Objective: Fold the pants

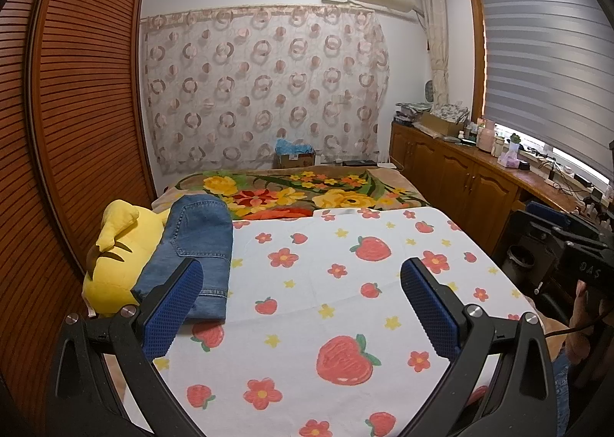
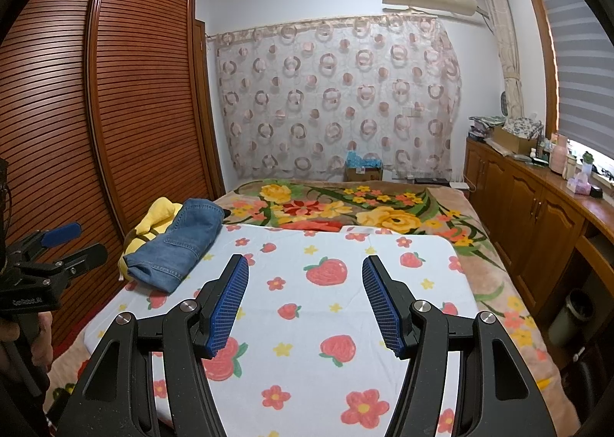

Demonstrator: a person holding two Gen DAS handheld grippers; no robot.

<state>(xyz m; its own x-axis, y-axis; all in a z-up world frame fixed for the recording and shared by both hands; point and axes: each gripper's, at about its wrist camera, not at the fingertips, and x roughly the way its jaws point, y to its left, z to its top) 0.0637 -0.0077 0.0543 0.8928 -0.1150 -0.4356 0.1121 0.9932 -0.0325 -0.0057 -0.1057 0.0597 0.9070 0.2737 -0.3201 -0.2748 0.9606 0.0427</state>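
Note:
A pair of blue denim pants (image 1: 192, 245) lies folded in a compact bundle at the left edge of the white strawberry-print sheet (image 1: 345, 283). It rests partly on a yellow plush toy (image 1: 115, 256). My left gripper (image 1: 301, 268) hovers open over the sheet with nothing between its blue pads, and its left finger is just in front of the pants. In the right wrist view the folded pants (image 2: 180, 245) lie to the far left on the plush toy (image 2: 153, 220). My right gripper (image 2: 303, 262) is open and empty above the sheet (image 2: 345, 321).
The sheet covers the near part of a bed, over a floral blanket (image 2: 345, 210). A louvred wooden wardrobe (image 2: 96, 110) stands close on the left. Wooden cabinets (image 2: 537, 214) run along the right, with a bin (image 2: 571, 316) below. A cardboard box (image 2: 362, 170) sits by the far curtain.

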